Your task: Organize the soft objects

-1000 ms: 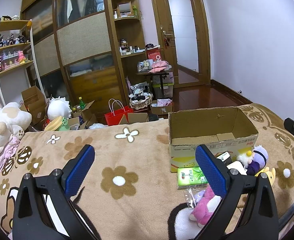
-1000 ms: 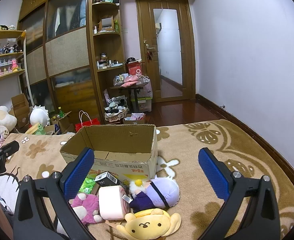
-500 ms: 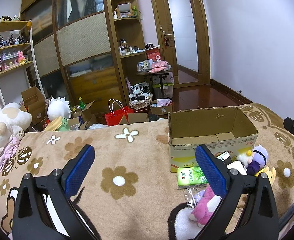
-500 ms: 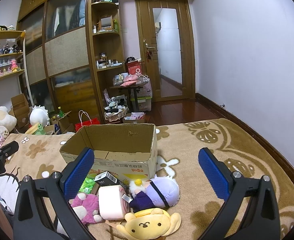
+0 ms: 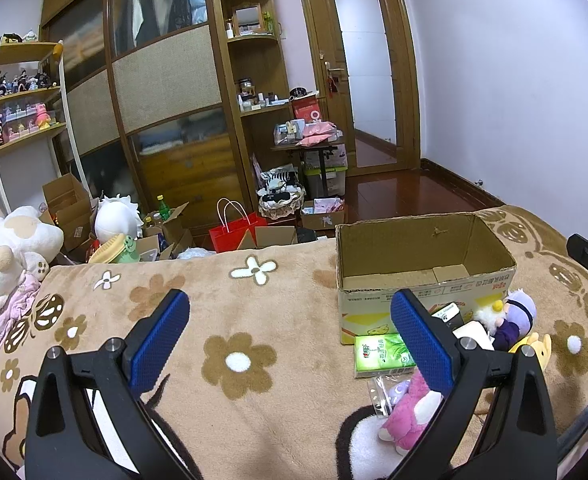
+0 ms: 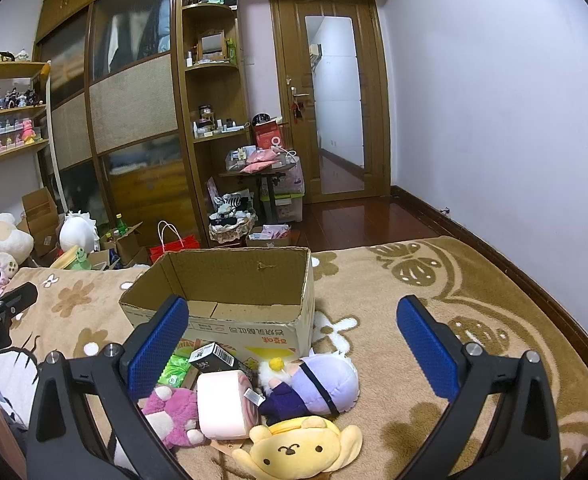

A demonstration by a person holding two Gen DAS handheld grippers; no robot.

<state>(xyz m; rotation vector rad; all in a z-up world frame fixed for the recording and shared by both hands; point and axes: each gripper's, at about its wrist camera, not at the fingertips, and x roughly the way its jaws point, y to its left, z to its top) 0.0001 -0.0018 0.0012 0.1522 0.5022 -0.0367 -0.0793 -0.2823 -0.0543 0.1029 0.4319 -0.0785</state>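
Flowered brown blanket (image 6: 434,280): cardboard box (image 6: 229,300), plush toys (image 6: 306,412), tissue pack (image 5: 382,354).

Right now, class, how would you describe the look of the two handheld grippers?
Both the left gripper and the right gripper have black angular frames, silver bolts, and blue textured pads on the inner finger faces. White lettering marks the left one's body.

Pretty cluttered bedroom. Big wooden wardrobe (image 5: 165,92) with woven and frosted panels fills the back wall, and everything hangs off that: built-in corner shelves (image 5: 253,40) on its right end, then a wooden door (image 5: 366,68) with a frosted glass pane further right. Left of the wardrobe is a white shelf rack (image 5: 21,96) of figurines. Plain lilac wall (image 6: 494,100) to the right, dark glossy wood floor (image 6: 354,220) below the door.
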